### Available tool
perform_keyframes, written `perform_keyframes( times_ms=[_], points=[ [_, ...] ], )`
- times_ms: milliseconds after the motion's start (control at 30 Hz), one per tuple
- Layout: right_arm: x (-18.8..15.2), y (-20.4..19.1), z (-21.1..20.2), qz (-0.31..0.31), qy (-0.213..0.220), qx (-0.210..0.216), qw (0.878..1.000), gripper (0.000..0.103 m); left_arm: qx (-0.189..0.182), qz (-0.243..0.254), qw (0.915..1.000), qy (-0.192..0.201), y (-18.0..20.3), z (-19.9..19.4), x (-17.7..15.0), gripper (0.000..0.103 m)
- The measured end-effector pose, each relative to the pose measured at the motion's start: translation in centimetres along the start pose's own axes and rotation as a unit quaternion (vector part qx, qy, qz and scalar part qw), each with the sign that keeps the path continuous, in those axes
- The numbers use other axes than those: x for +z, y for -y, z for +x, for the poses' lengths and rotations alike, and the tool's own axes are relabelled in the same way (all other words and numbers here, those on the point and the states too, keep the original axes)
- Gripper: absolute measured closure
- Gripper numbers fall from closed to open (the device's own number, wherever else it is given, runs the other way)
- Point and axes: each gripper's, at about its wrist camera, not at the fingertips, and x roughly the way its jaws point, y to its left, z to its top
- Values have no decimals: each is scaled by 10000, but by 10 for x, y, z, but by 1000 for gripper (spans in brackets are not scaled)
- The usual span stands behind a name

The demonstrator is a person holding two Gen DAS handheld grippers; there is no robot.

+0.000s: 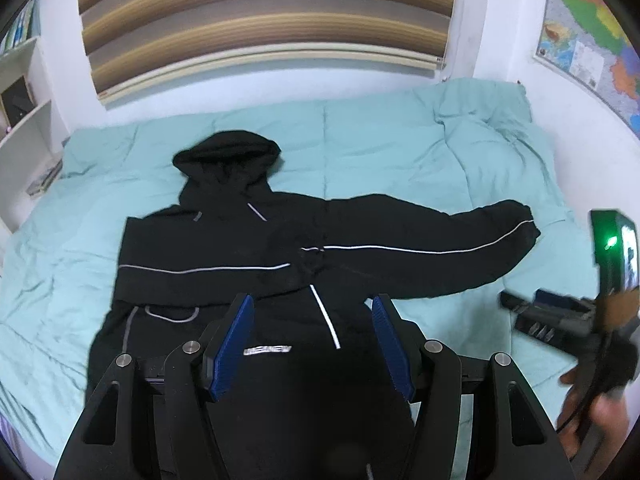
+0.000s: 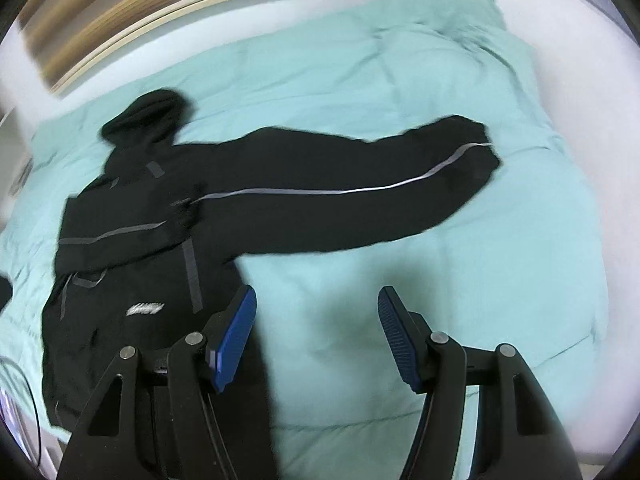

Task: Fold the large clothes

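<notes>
A large black hooded jacket (image 1: 224,248) with thin white stripes lies flat on a mint-green bed cover (image 1: 400,152). Its hood (image 1: 228,160) points to the far wall. One sleeve is folded across the chest; the other sleeve (image 1: 440,248) stretches out to the right. My left gripper (image 1: 312,312) is open and empty above the jacket's lower body. My right gripper (image 2: 316,304) is open and empty above bare cover, right of the jacket (image 2: 168,216) and below the stretched sleeve (image 2: 360,188). The right gripper also shows in the left wrist view (image 1: 532,316), blurred.
A striped window blind (image 1: 264,20) hangs on the far wall. White shelves (image 1: 24,92) stand at the left. A coloured map (image 1: 592,28) hangs on the right wall. The bed cover is bunched at the far right corner (image 1: 480,104).
</notes>
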Motion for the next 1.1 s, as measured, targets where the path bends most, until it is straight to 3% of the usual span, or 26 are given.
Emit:
perform_keyframes(
  times_ms=[300,467,667,833,867,900,967,1100],
  points=[
    [64,132,60,790,191,-466,9956,35,267,-197,9988,-372,31,58,9,40],
    [94,189,101,1328,142,-206,9908,25,437,-231,9963,-703,43,90,12,40],
    [109,217,144,1542,3,-191,9879,25,556,-202,9926,-1058,57,123,16,40],
    [122,219,170,1561,-61,98,9877,21,603,-24,9907,-1219,70,140,19,40],
    [124,215,172,1480,-59,111,9889,25,602,15,9904,-1242,73,143,20,40],
    [125,208,171,1358,-26,146,9906,46,599,35,9904,-1249,75,144,20,40],
    [128,196,165,1118,24,73,9937,62,568,92,9901,-1278,81,148,20,40],
    [125,193,134,1049,464,16,9934,72,507,126,9897,-1333,86,152,20,40]
  ],
)
